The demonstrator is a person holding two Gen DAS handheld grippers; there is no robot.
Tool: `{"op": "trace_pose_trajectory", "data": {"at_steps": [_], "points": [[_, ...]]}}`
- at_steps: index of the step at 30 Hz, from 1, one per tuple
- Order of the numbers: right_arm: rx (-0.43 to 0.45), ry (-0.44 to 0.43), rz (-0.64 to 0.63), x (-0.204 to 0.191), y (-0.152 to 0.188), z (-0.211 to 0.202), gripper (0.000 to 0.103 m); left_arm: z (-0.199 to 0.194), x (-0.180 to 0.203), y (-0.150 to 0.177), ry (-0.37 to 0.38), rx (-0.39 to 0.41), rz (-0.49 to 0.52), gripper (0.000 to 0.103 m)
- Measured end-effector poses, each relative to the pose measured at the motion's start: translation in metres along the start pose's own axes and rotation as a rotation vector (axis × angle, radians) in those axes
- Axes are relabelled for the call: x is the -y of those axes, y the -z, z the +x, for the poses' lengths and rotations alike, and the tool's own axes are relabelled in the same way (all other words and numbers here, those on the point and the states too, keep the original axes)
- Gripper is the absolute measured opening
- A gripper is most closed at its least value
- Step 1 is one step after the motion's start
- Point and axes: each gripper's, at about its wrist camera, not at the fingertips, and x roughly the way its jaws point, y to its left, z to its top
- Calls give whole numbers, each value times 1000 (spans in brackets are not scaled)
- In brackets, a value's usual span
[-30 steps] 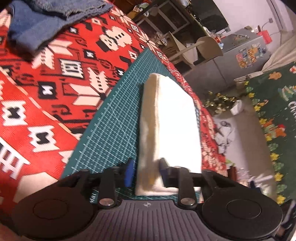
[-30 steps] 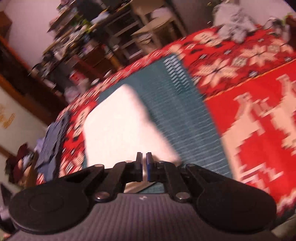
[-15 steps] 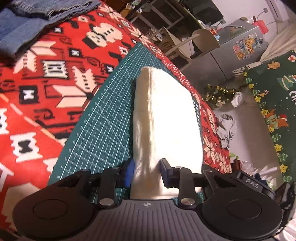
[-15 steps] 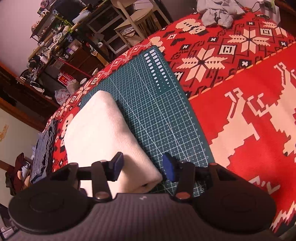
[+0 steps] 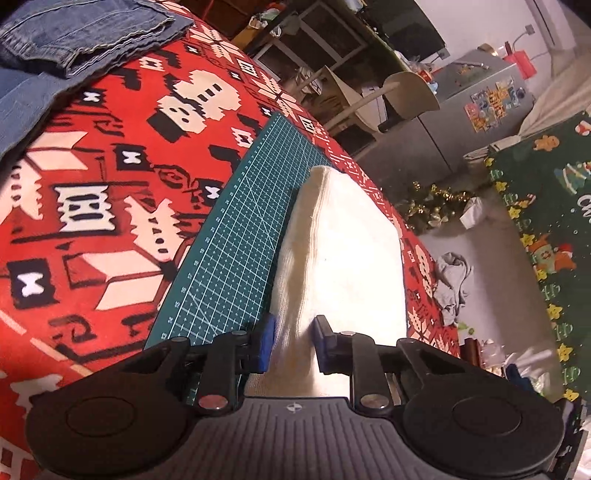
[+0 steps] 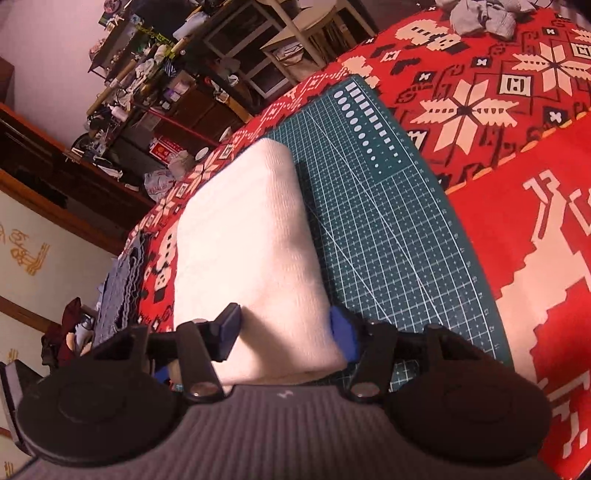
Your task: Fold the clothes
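Meanwhile, the folded white garment [image 5: 343, 258] is lying on the green cutting mat [image 5: 236, 236], which is resting on the red patterned blanket [image 5: 92, 206], with folded jeans [image 5: 74, 33] sitting well apart at the blanket's far edge. Both tools are gripping the garment's near end: the left gripper [image 5: 293, 341] is pinching a narrow fold, its jaws having just been closing, while the right gripper [image 6: 286, 332] is clamping a thicker corner [image 6: 291, 332], its jaws likewise having just been closing.

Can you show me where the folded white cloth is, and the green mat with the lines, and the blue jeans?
folded white knit cloth [image 5: 343, 258], left wrist view, middle of its top face
green gridded cutting mat [image 6: 399, 236], right wrist view, bare grid beside the cloth
blue denim jeans [image 5: 74, 40], left wrist view, stitched seam area
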Motion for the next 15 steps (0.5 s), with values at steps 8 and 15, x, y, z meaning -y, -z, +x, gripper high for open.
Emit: {"op": "trace_pose_trajectory", "data": {"at_steps": [8,15], "points": [[-13,-18,109,15,11,-17,32,-8,-3,7,10,-28,-27,25],[-19,5,82,11,16,-20,32,-25,-7,20,-5,-69,-39,28]]}}
